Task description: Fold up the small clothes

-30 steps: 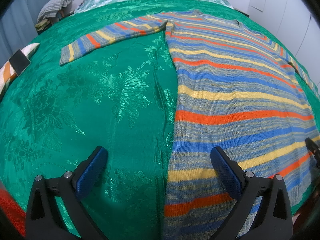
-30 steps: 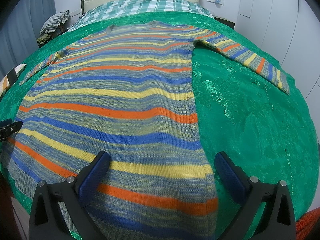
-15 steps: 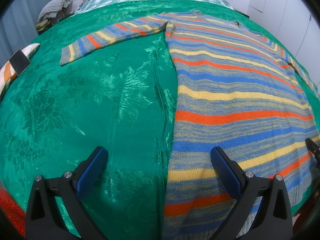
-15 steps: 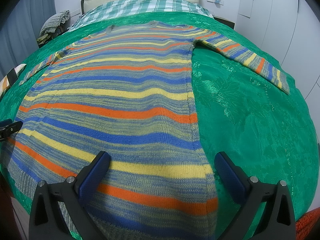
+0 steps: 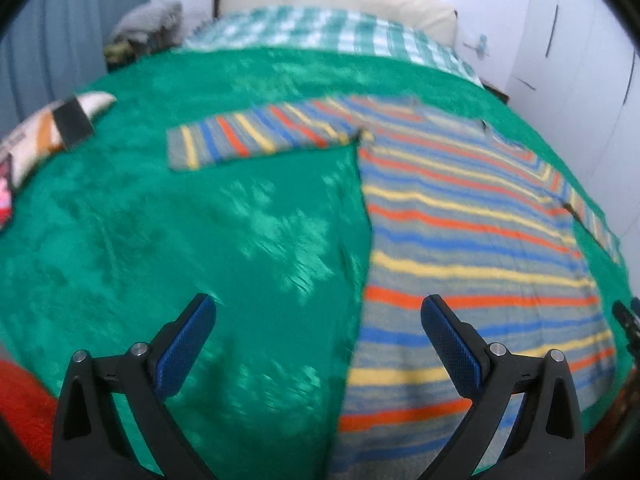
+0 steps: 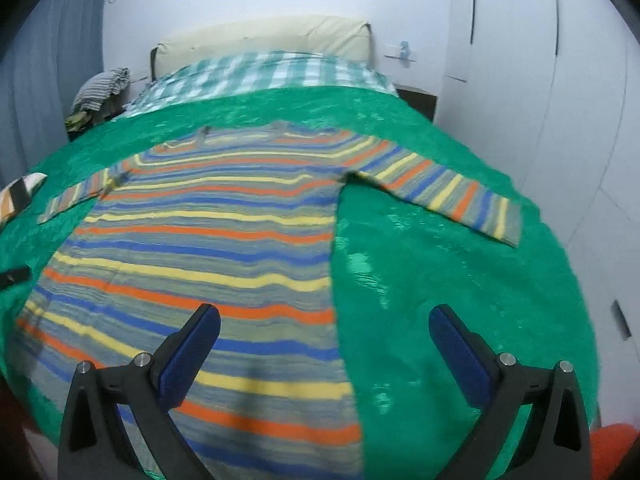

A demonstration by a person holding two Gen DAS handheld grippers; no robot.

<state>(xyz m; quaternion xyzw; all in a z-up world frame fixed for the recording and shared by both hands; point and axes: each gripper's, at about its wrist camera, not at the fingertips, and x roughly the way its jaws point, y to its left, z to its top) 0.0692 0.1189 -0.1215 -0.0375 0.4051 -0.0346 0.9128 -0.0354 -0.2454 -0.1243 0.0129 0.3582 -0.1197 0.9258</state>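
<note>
Hanging over the near edge of the bed, the left gripper (image 5: 318, 330) and right gripper (image 6: 324, 338) both have their jaws spread wide and hold nothing. Just past them the striped sweater (image 6: 208, 248) lies flat on the shiny green bedspread (image 6: 440, 300). It looks soft, floppy and light, so pinching the near hem corners or a sleeve (image 6: 452, 196) seems best. Farther off sits a checked blanket (image 6: 264, 72).

Striped knit sweater (image 6: 208, 240), laid flat on the green bedspread (image 6: 460, 300).
Unfolded, both sleeves spread sideways, neckline toward the headboard end (stripes: orange, yellow, blue on grey); hem nearest the cameras.
</note>
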